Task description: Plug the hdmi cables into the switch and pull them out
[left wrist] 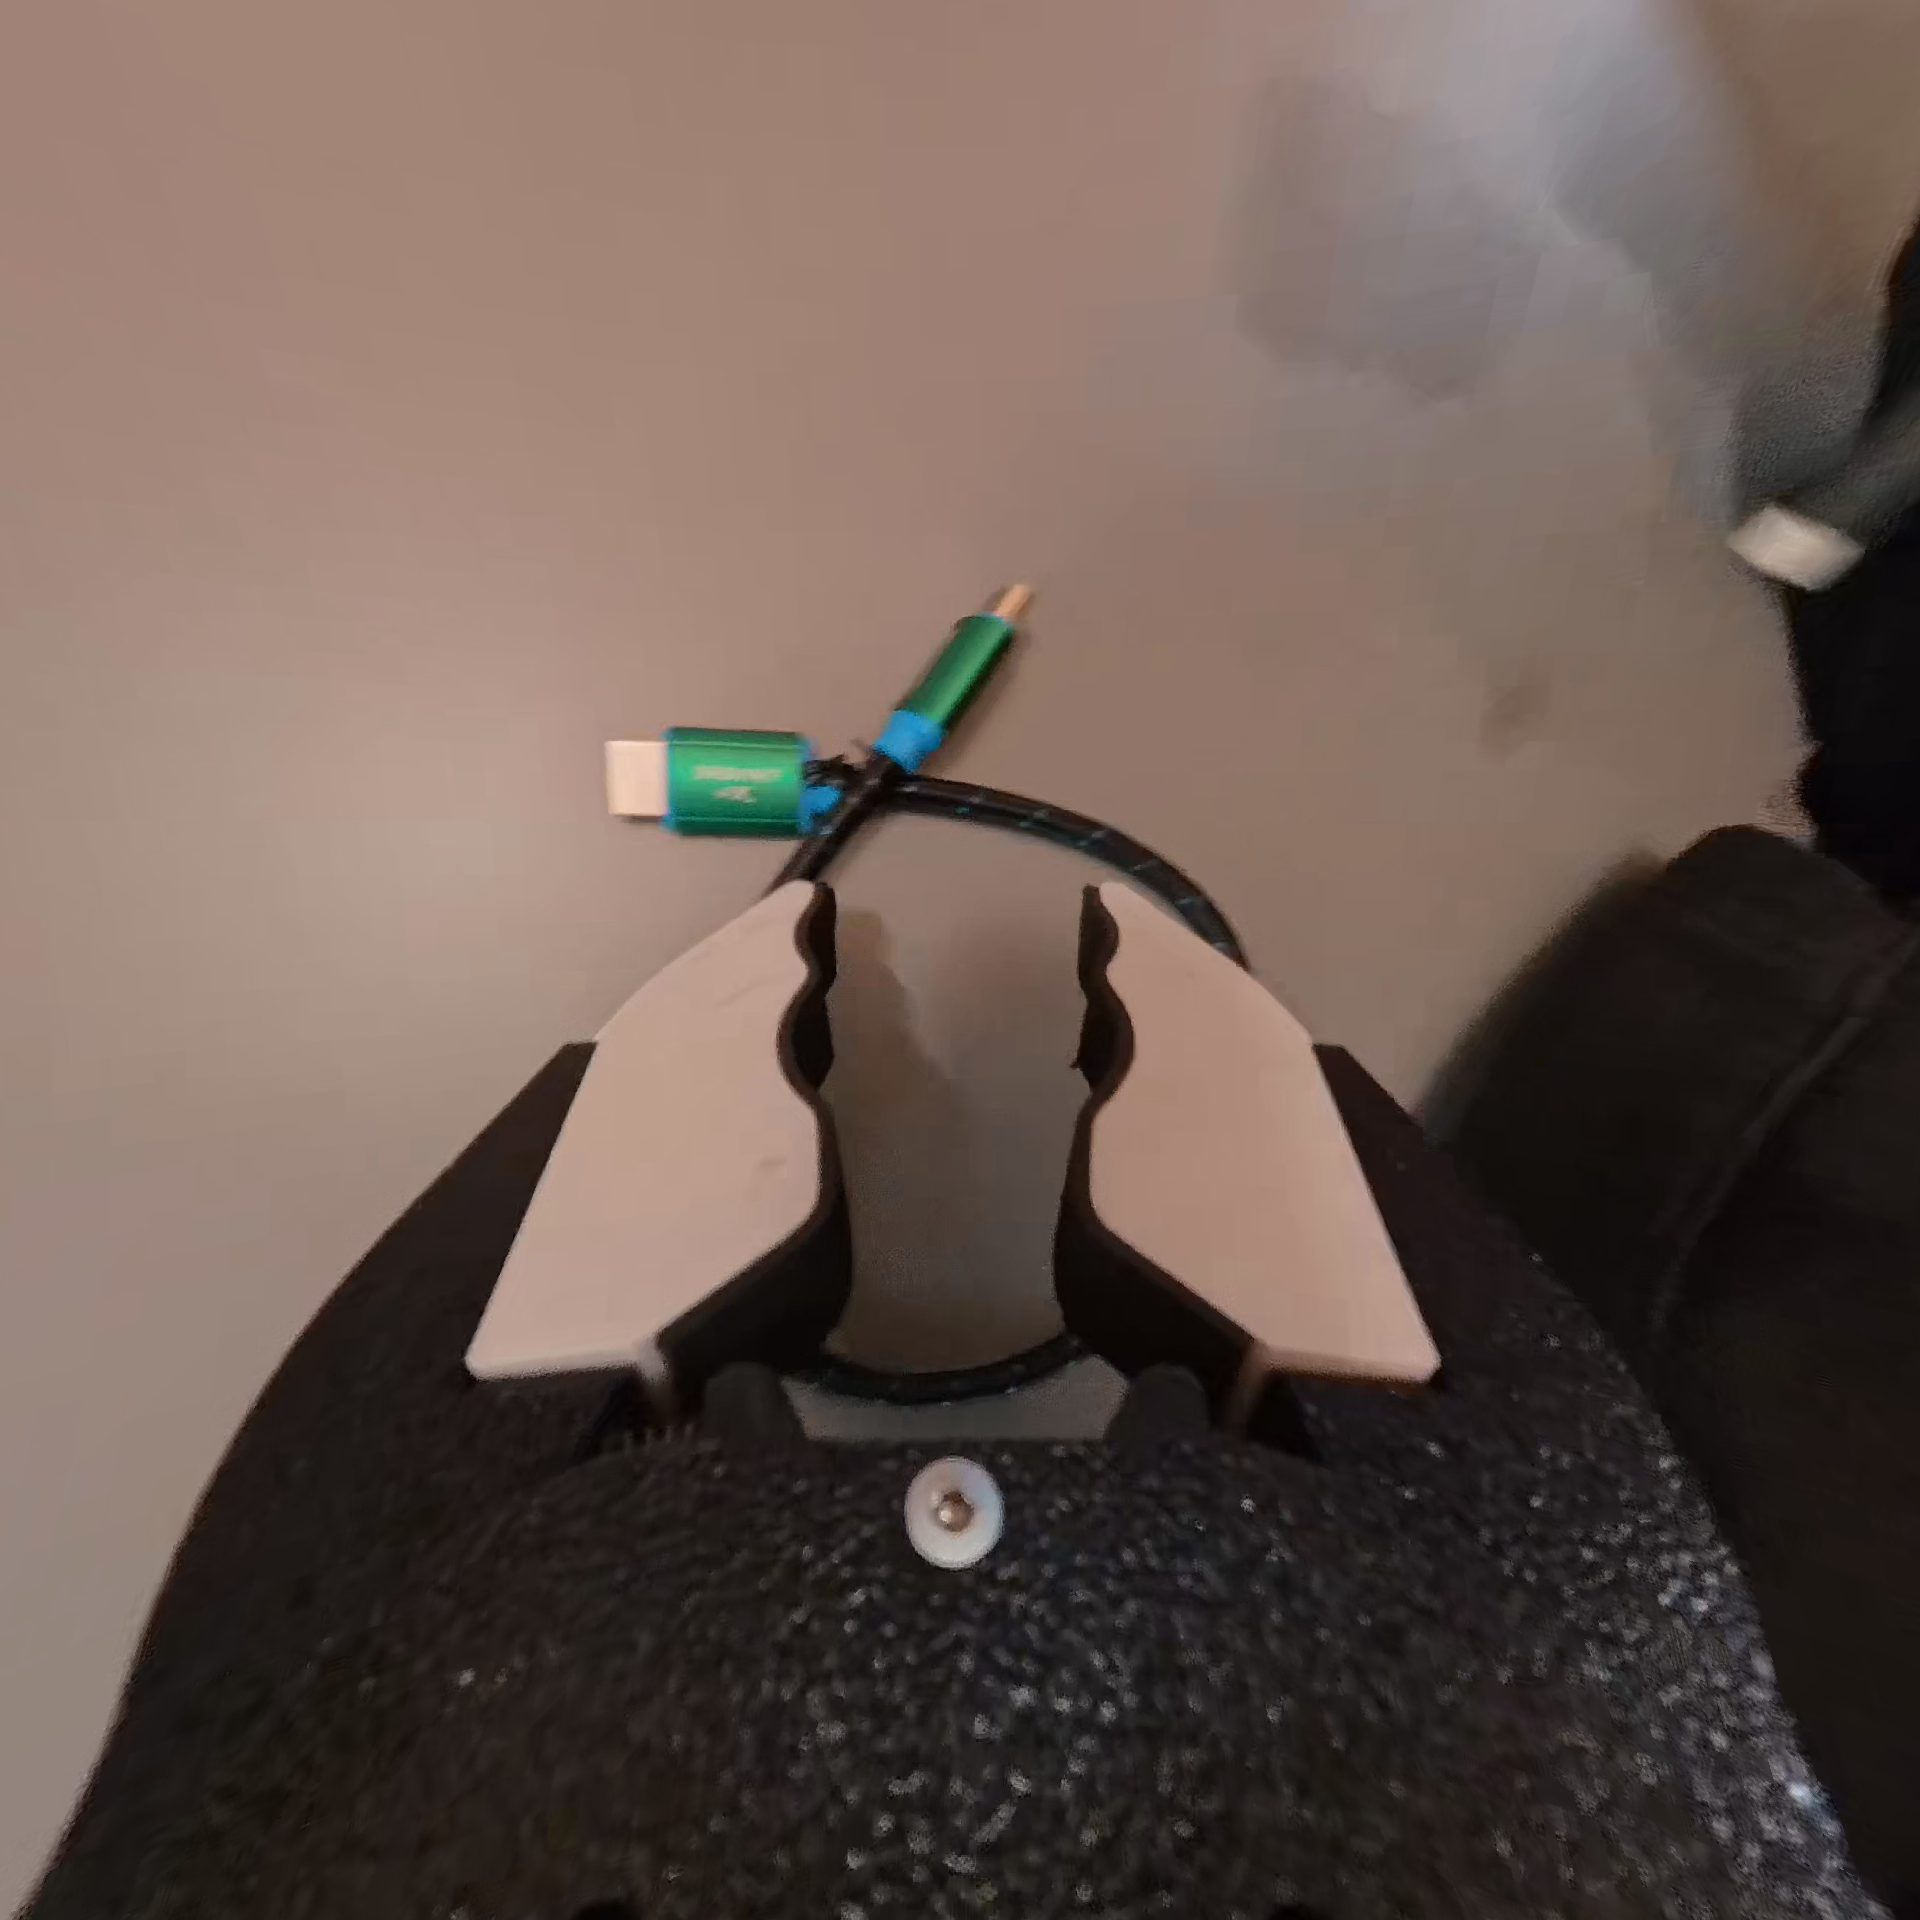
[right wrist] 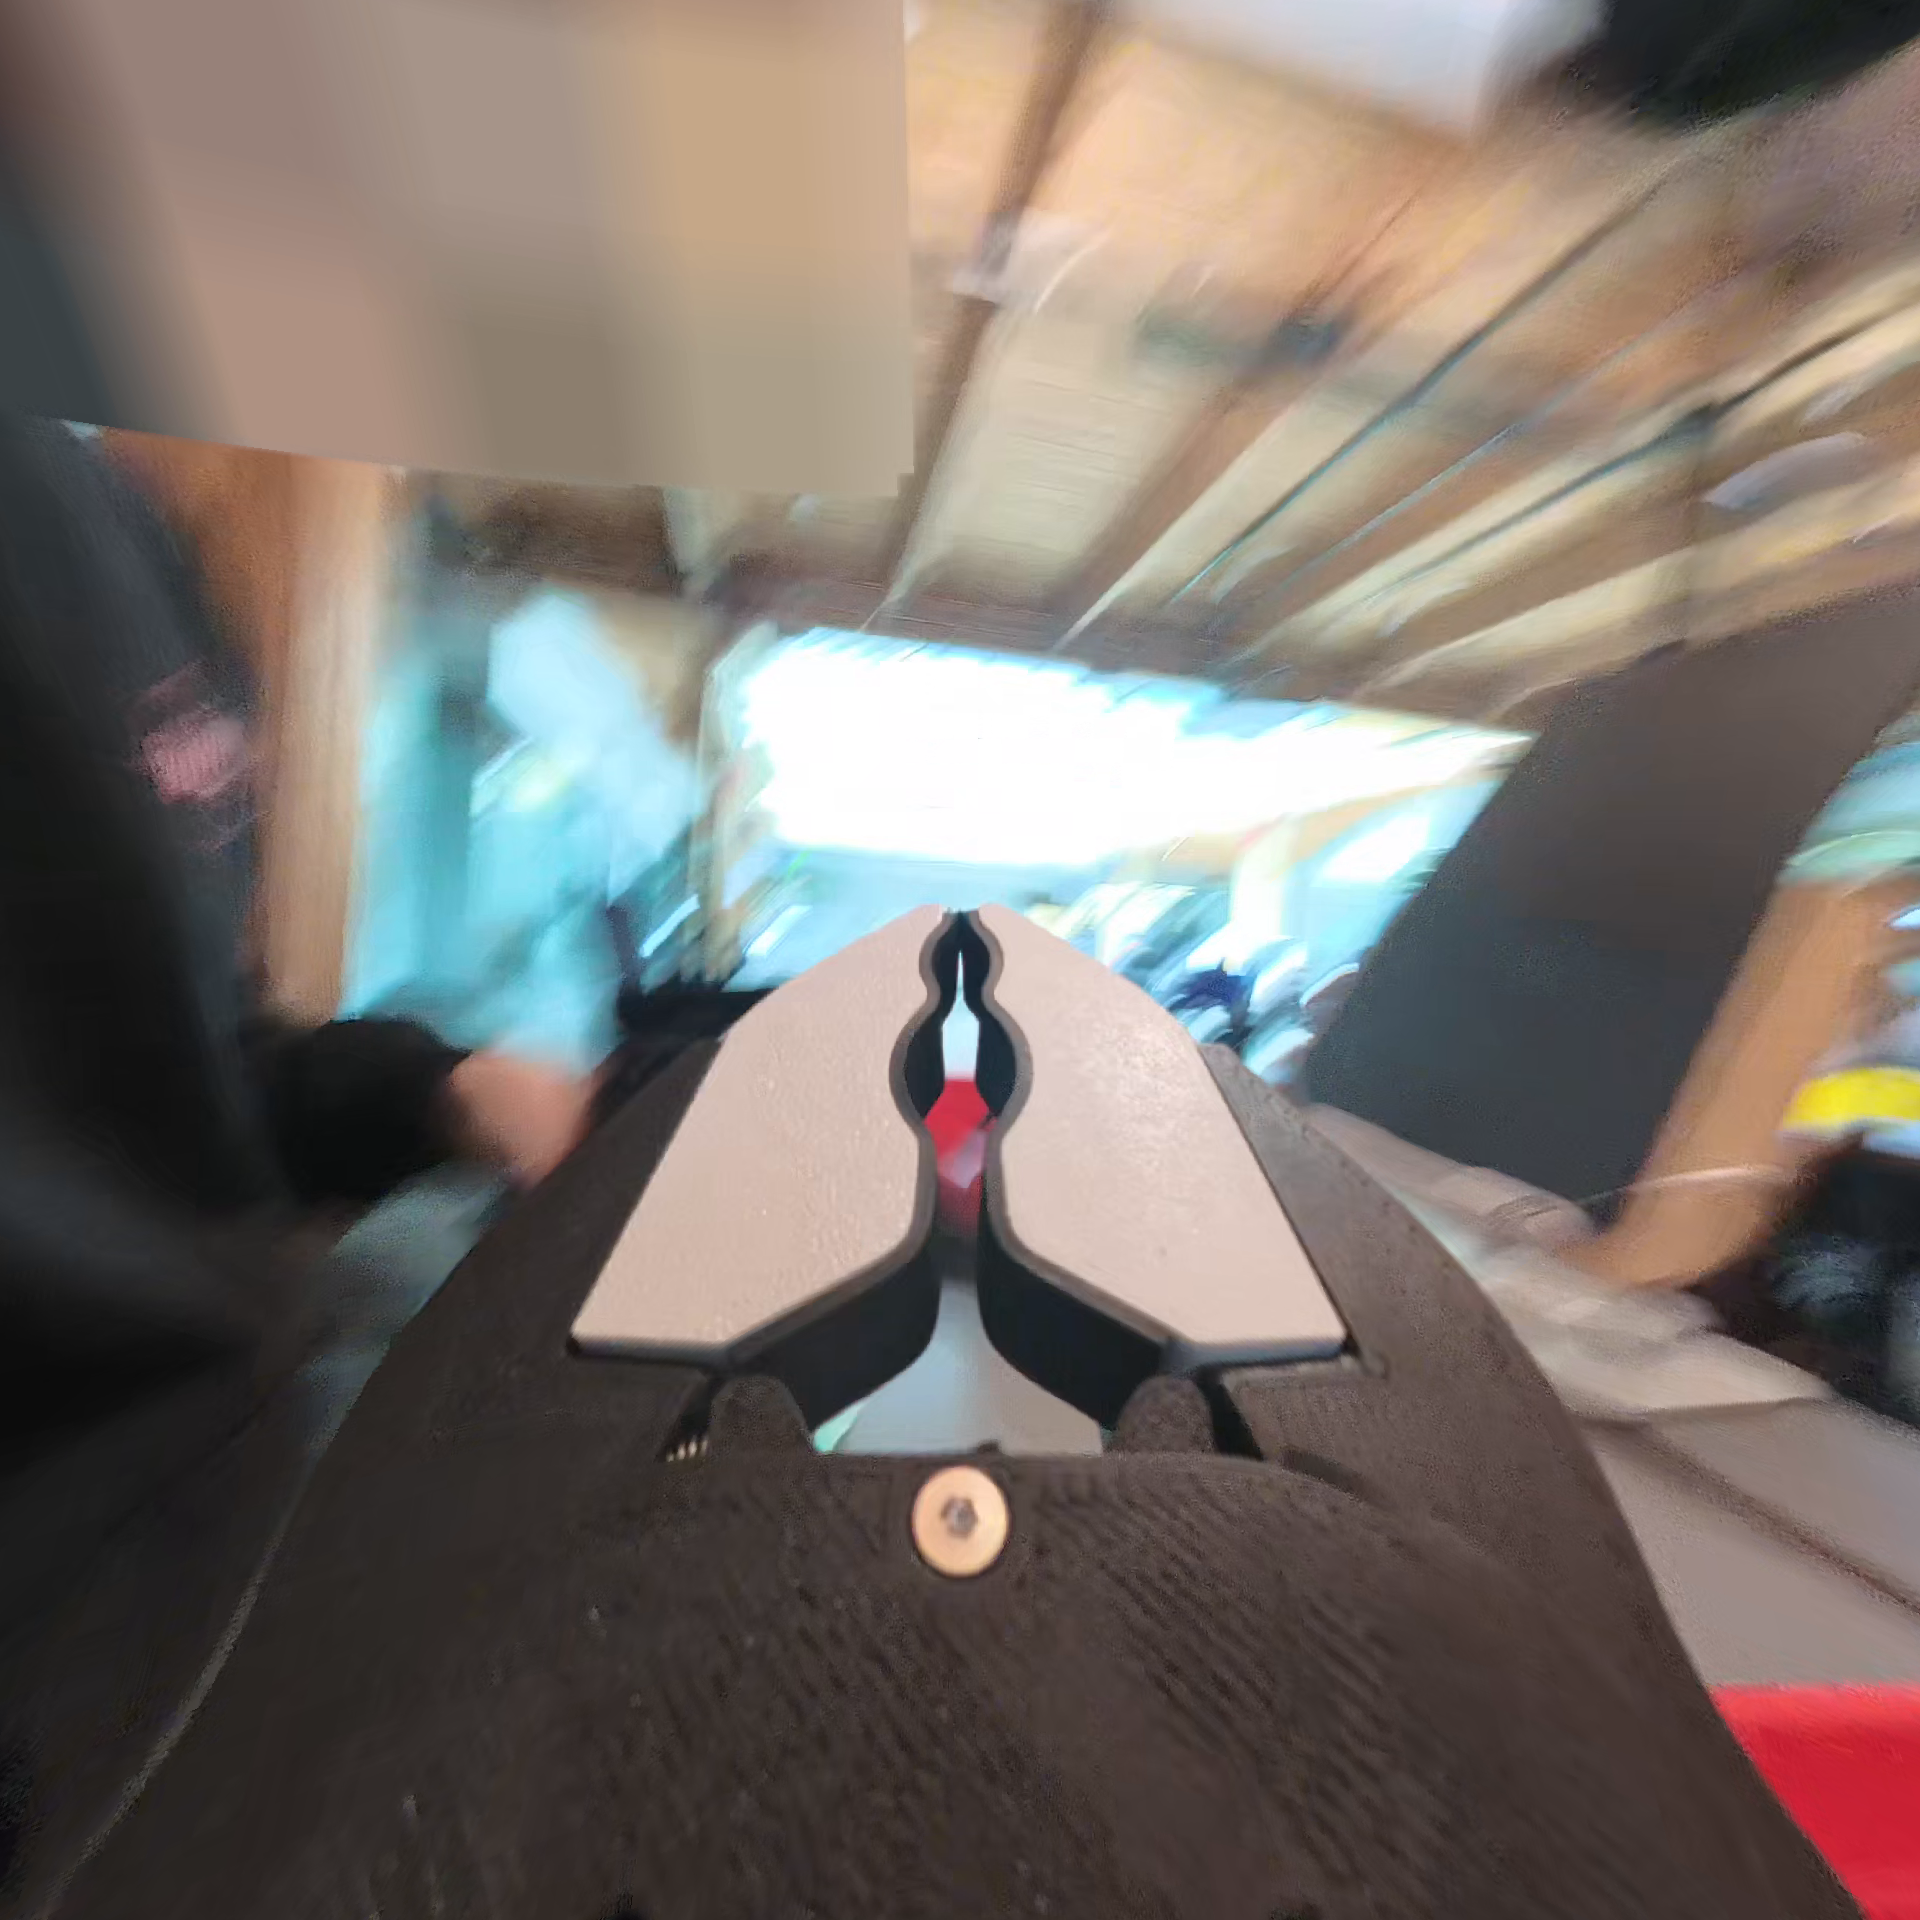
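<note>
Beige tabletop (left wrist: 416, 416) fills the left wrist view; we note dark fabric (left wrist: 1714, 1091) at its right edge. Our left gripper (left wrist: 956, 904) hovers low over the table with its fingers spread wide and nothing between them. One cable (left wrist: 1049, 816), black braid coiled into a loop, lies just ahead, the loop passing under the fingers. Its two green plugs (left wrist: 738, 781) cross beyond the fingertips, both free. We see no switch. Our right gripper (right wrist: 961, 920) points up into a heavily blurred room, tips touching and empty; something red (right wrist: 956, 1127) shows behind them, unidentifiable.
</note>
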Demonstrator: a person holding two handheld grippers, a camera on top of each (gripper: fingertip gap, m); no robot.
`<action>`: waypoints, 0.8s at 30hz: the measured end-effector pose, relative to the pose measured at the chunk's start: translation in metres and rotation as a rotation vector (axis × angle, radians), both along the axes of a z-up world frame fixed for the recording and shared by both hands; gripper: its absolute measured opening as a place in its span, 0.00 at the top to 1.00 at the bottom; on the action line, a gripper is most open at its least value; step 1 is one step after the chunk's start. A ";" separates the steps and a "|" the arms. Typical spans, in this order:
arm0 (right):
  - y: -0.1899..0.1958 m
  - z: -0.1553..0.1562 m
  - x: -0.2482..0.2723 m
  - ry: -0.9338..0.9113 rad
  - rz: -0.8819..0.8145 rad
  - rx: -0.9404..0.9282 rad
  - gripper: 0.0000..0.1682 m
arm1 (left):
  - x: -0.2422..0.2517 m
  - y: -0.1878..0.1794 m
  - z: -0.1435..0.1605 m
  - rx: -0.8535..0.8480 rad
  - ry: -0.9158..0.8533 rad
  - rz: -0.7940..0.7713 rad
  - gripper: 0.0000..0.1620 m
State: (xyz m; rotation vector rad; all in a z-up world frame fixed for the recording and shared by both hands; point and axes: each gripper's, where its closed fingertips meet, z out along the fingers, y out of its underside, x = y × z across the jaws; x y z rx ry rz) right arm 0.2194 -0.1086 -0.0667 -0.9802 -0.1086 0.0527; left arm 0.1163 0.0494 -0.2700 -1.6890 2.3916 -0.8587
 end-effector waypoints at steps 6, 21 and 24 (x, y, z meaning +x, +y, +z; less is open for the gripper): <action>-0.002 -0.012 0.007 0.014 0.003 -0.024 1.00 | 0.022 0.005 0.000 0.154 -0.111 0.032 0.72; 0.024 -0.043 0.023 -0.097 -0.208 -0.426 0.82 | 0.206 -0.002 0.001 0.279 -0.237 -0.225 0.53; 0.023 -0.052 0.033 -0.054 -0.247 -0.490 0.65 | 0.210 0.000 -0.027 0.279 -0.141 -0.312 0.56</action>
